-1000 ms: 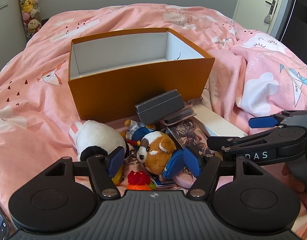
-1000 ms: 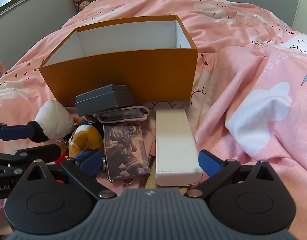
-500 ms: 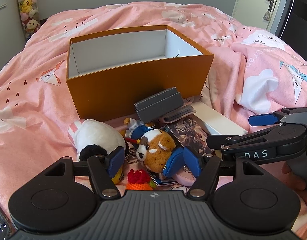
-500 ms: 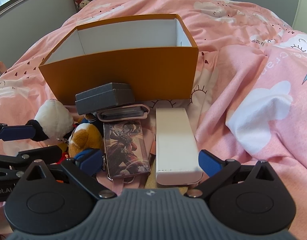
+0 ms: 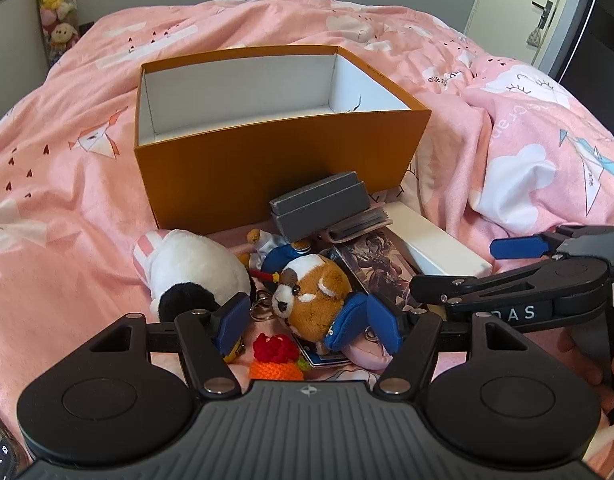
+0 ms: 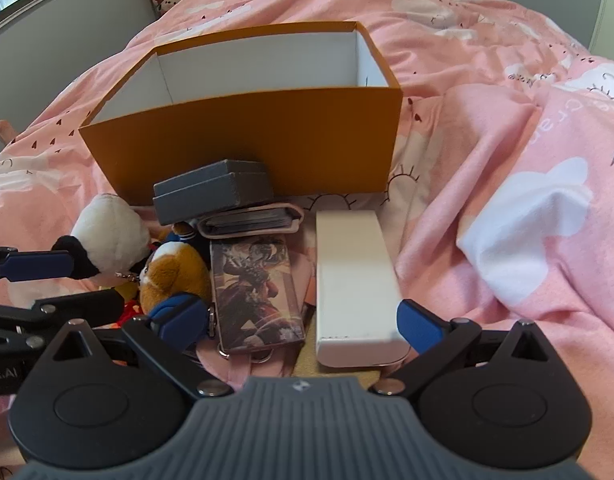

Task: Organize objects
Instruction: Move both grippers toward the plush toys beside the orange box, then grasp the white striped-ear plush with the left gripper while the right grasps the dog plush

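Pink bedding (image 5: 67,200) carried an empty orange box (image 5: 283,160) mid-bed; toys and cases (image 6: 255,288) lay unsorted before it, both the left gripper (image 5: 307,320) and right gripper (image 6: 303,320) spread apart, holding nothing.

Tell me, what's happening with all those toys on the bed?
Someone is tidying up with a gripper in each hand. The orange box on the bed has nothing visible inside yet. Toys and small boxes are piled in front of it. The left gripper is open around the brown plush, not squeezing it. The right gripper is open too, low over the picture card and the white box. Nothing is held.
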The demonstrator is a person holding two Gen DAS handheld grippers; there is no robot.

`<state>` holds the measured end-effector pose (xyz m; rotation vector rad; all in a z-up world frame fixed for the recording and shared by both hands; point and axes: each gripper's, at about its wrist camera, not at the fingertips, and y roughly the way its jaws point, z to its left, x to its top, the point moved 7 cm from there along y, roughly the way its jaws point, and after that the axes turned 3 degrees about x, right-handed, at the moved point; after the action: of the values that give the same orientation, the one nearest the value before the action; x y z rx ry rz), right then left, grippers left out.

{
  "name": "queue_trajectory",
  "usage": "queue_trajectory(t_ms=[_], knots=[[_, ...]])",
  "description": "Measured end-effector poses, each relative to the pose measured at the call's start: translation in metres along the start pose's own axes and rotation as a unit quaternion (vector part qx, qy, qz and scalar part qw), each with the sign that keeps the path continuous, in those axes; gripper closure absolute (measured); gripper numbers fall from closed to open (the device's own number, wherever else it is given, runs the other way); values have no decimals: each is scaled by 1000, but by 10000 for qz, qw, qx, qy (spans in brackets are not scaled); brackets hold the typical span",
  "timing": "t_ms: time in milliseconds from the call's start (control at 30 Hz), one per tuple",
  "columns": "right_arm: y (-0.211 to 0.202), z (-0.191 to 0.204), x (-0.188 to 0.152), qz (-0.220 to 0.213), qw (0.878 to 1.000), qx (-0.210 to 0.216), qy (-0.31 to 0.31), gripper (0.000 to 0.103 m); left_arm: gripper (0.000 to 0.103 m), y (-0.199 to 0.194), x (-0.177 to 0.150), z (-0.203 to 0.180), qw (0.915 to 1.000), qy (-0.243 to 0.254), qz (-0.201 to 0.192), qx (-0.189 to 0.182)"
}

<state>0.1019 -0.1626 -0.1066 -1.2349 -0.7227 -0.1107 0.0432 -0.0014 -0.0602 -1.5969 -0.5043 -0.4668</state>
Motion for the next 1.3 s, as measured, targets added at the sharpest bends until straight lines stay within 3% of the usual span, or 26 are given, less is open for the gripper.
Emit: queue_trajectory(t_ms=[200,267,367,500,633,800,1033,1300], knots=[[1,4,10,77,9996,255,-136,4,26,-2,10,17,9996,-181,144,-139],[0,9,17,116,9988,406,-239,15,26,-3,15,27,9991,-302,224,-194],[3,19,28,258,9963,722,-397,23,26,-4,26,44,9989,-364,278,-75],[12,42,40,539,9896,1169,-638,31,26,3,41,69,9976,-485,465,190],[26,63,47,815,9822,1416,-926,36,22,23,45,90,9914,-979,871,23],[49,75,48,1157,9759,1334,-1282,37,21,51,37,109,9788,-1536,1353,-105],[67,83,46,1486,9647,1405,-1658,35,18,80,23,113,9623,-2082,1708,-387],[79,100,35,1505,9549,1270,-2224,31,15,99,19,108,9617,-2074,1779,-228]])
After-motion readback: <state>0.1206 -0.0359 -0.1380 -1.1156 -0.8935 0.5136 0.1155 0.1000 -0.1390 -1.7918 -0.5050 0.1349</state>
